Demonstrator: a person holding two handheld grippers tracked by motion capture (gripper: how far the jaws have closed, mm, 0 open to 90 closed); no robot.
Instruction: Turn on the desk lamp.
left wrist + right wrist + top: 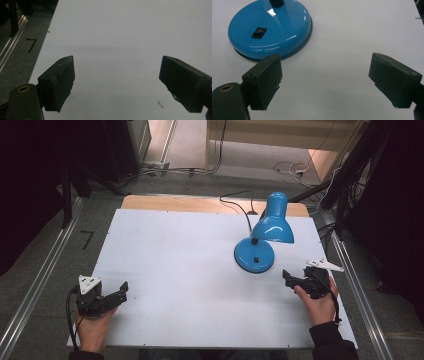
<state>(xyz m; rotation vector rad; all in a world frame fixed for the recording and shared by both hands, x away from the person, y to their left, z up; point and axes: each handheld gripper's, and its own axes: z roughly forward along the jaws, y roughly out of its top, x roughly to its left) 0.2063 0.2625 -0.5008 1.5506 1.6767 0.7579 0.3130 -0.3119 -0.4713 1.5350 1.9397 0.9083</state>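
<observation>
A glossy blue desk lamp (265, 232) stands on the white table (190, 270) at the right of centre, its shade tilted over a round base (269, 30) that carries a small black switch (259, 32). My right gripper (289, 277) rests low near the table's right edge, just right of the base, open and holding nothing; in the right gripper view (325, 80) the base lies ahead and to the left of its jaws. My left gripper (122, 291) sits at the near left corner, open, with bare table between its jaws (117, 77).
The lamp's black cord (240, 202) runs back over the wooden table edge (200, 202). Grey carpet, metal rails (35, 285) and loose cables surround the table. Dark stands rise at the left and right.
</observation>
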